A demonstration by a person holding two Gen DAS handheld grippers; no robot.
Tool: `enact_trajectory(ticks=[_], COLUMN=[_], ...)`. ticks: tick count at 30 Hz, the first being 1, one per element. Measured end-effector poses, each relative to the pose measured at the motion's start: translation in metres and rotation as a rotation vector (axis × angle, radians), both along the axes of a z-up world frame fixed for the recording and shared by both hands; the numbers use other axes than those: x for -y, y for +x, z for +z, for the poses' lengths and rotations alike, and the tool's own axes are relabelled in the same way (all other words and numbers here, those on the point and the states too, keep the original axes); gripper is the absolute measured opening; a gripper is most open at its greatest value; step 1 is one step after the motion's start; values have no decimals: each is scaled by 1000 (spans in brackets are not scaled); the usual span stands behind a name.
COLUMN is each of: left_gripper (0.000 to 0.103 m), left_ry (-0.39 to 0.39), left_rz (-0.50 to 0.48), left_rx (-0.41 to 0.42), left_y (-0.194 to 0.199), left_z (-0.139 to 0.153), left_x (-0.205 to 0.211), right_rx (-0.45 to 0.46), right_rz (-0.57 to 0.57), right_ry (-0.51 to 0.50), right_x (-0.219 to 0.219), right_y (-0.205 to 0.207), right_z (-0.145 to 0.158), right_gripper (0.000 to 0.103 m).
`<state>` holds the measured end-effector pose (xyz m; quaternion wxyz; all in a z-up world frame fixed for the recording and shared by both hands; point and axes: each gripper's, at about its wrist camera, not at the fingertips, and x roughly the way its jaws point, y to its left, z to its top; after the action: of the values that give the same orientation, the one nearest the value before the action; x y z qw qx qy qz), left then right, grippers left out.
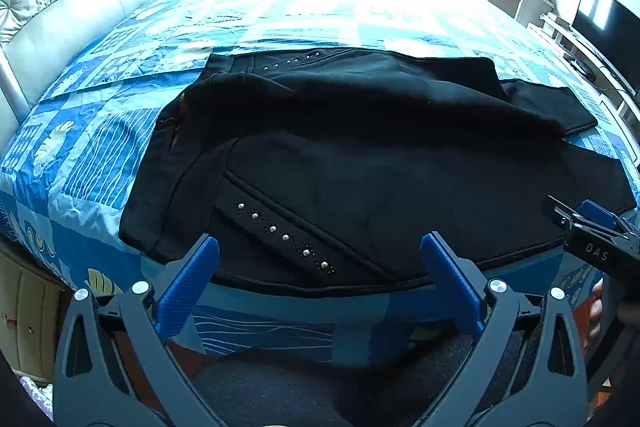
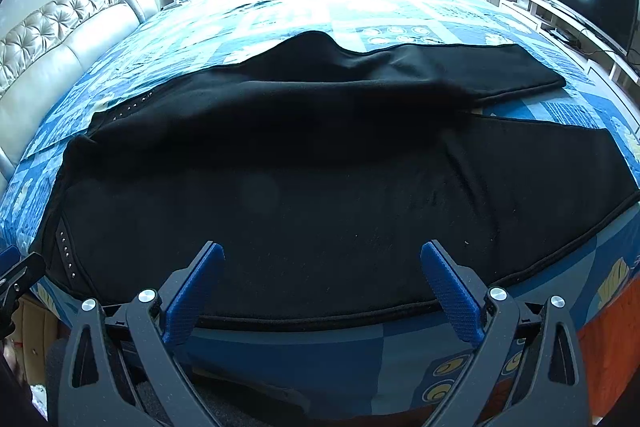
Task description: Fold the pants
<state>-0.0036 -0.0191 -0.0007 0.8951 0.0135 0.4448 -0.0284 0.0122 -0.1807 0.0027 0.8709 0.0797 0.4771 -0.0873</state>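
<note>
Nearest in both views were the claws themselves: left claw [image 1: 319, 253] w/ blue pads spread wide, nothing between them; right claw [image 2: 322, 261] likewise gaping and empty, both poised at the bed's near edge. Just beyond them lay the black pants [image 1: 360, 167], spread on the blue patchwork bedspread [image 1: 100, 131], their near hem running along the near edge and touching neither claw. Long axis went left-right across the bed: waistband end toward the headboard side on the left, w/ a studded pocket trim [image 1: 280, 235] right in front of the left claw; legs ran off to the right, splitting into two toward the bed's right edge [image 2: 520, 75]. So the left claw sat nearer the waist, the right claw [image 1: 588, 227] nearer the leg run — judged a lengthwise or leg-over-leg fold would need both reaching forward and down onto that near hem. Further back a raised ridge of cloth crossed the mid pants; what lay under it was hidden. Fabric was so dark that seams and layers barely read, esp. in the right wrist view. Leg cuffs at far right were cut by fisheye rim, the near leg's end not seen. Far side of the bed was washed out by window glare.
</note>
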Motion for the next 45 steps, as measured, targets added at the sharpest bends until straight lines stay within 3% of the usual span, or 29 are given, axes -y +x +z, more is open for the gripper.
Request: enact_trajectory(ticks=[45], left_gripper=[101], left_ry=[1], left_rz=[7], left_rx=[8], left_y=[-2], left_z=[4], left_x=[-4], right_rx=[-6], right_rz=[18], right_ry=[-8], right_x=[-12], right_y=[-3], right_z=[-4], right_gripper=[98])
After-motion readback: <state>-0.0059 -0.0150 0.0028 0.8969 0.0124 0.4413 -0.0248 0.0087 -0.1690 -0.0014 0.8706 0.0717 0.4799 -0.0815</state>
